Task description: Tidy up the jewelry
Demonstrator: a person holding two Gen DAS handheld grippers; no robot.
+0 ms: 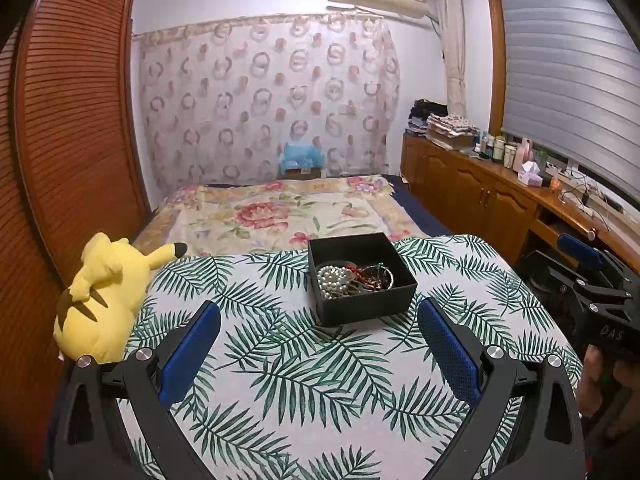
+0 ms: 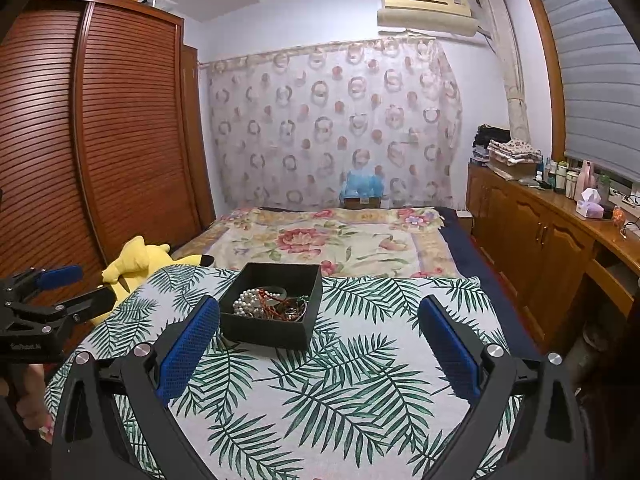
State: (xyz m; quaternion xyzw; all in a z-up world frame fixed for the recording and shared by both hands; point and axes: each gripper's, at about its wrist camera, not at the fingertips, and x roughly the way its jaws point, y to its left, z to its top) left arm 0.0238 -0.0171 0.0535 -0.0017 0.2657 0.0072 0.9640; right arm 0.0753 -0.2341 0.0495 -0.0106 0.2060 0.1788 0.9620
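On the leaf-print cloth point(image 1: 280, 380), a black box point(image 1: 360, 280) holds tangled jewelry point(image 2: 268, 302). Both the left gripper point(image 1: 320, 344) and right gripper point(image 2: 320, 344) hover near the box, spread wide and empty; better to lift one strand slowly.

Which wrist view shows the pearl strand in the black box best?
Left wrist: the pearl strand lies unobstructed inside the black box. In the right wrist view the pearls show too, but sit close to the right gripper's blue finger.
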